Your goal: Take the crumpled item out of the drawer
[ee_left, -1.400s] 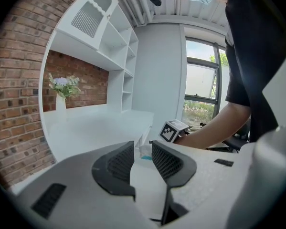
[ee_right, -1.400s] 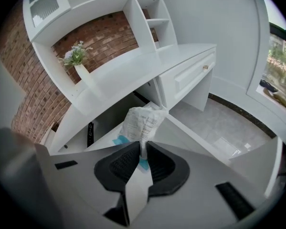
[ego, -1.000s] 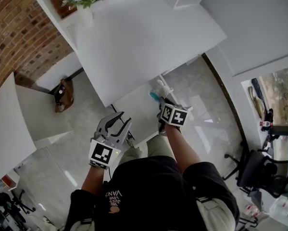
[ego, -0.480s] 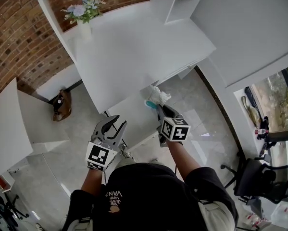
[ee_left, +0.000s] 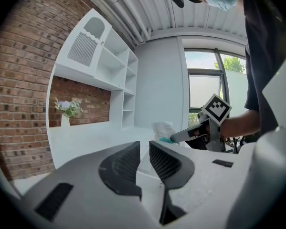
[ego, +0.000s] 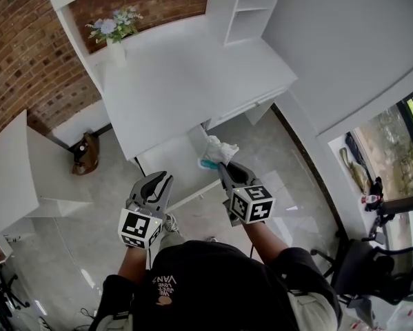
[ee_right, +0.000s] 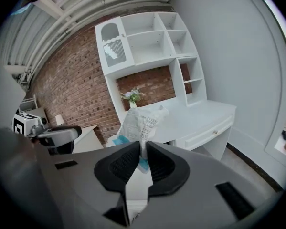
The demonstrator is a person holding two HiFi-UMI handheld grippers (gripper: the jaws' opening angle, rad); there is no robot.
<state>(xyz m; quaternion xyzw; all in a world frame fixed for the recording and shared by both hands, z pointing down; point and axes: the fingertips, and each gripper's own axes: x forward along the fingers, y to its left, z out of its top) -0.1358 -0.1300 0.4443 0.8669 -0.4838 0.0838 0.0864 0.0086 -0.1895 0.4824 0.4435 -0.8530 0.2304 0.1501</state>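
Big white bench (ego: 192, 74) against the brick wall (ego: 27, 54), with shelves (ego: 251, 9) at its far right corner; the head view alone gives that whole layout from above, plus the office chair (ego: 375, 264) off by the window; the right gripper view adds what the top-down view hides, i.e. the shelves rise tall over the bench, with an arched cabinet door up at the left.

The drawer (ego: 172, 167) is pulled out from under the bench front, and only the head view shows it open; there's a vase of flowers (ego: 115, 47) at the back left of the bench, visible in all three views.

Both forearms reach forward and down from the person's body, side by side; the left tool (ego: 159, 181) hangs near the drawer's front left, jaws with a slim gap and nothing in it, which its own view makes clear; the right tool (ego: 221, 167) is stretched a bit further out.

The right tool is clamped on the crumpled item (ego: 218, 150), a white printed wrapper with a teal bit; from above it sits over the drawer's far right corner; the left gripper view shows it sideways, held up at the tool's tips; the right gripper view shows the pads pinching its lower edge.
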